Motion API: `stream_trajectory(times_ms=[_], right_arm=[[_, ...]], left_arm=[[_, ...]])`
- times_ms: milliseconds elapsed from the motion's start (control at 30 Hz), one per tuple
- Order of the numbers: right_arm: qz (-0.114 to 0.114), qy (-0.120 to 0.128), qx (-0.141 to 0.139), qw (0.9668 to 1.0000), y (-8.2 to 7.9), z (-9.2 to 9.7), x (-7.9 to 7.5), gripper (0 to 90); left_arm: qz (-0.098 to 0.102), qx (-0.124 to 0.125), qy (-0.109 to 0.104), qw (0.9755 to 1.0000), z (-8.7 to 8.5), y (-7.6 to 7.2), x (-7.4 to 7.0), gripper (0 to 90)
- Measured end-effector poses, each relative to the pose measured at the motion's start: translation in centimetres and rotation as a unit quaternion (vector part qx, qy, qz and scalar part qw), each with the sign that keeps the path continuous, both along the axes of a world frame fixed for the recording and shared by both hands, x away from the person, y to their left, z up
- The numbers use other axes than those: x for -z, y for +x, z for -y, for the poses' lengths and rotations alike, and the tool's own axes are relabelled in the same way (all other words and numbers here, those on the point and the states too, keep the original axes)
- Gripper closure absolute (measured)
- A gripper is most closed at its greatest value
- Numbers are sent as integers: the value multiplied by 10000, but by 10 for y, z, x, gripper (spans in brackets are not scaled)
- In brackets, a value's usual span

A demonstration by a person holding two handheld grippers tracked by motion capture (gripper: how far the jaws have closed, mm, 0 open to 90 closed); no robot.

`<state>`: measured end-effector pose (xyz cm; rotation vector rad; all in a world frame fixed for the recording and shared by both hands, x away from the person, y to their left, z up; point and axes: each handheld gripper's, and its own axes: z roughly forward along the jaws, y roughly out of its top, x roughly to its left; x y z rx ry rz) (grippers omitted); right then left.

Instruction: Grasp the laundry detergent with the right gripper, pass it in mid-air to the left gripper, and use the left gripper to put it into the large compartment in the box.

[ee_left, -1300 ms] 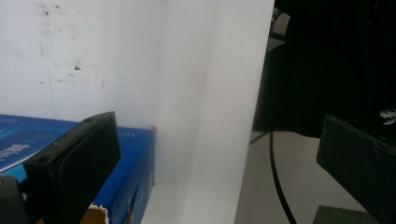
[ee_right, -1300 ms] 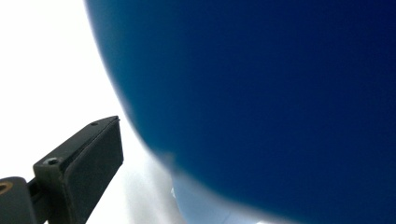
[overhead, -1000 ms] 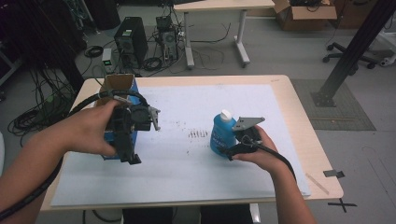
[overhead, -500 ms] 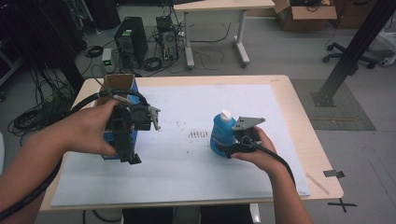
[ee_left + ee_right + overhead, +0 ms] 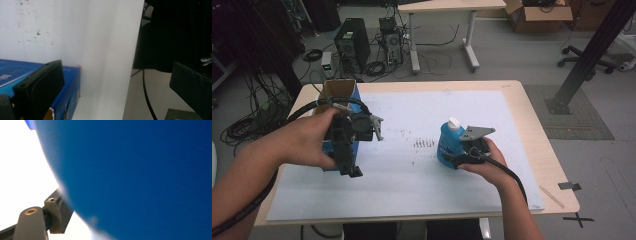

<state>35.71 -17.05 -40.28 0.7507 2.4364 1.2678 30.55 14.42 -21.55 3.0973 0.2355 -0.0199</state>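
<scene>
Reaching in from the near table edge, the right gripper (image 5: 457, 156) sits against the blue bottle (image 5: 448, 144), which stands upright on the white sheet (image 5: 412, 190) right of the dark smudges (image 5: 424, 143). Its jaws have just been closing with the bottle between them; whether the pads press yet I cannot tell. The right gripper view adds the blurred bottle wall (image 5: 140, 175) right up against the camera, one jaw beside it. Left of the smudges, the left gripper (image 5: 351, 165) hangs with its jaws wide, nothing between them. Its own view shows the blue box (image 5: 67, 100) corner behind one jaw; the high view shows that box open-topped (image 5: 337, 90), farther back.
</scene>
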Motion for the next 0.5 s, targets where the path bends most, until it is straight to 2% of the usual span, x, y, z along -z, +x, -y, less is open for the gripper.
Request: stream_trajectory(times_ms=[233, 333, 500], right_arm=[[40, 36, 13, 10000, 0, -1, 0, 264], [113, 2, 19, 9999, -1, -2, 1, 361], [204, 2, 46, 9998, -1, -1, 2, 421]], left_arm=[[5, -8, -10, 10000, 0, 0, 0, 2], [10, 1, -25, 10000, 0, 0, 0, 2], [0, 10, -34, 10000, 1, 1, 1, 2]])
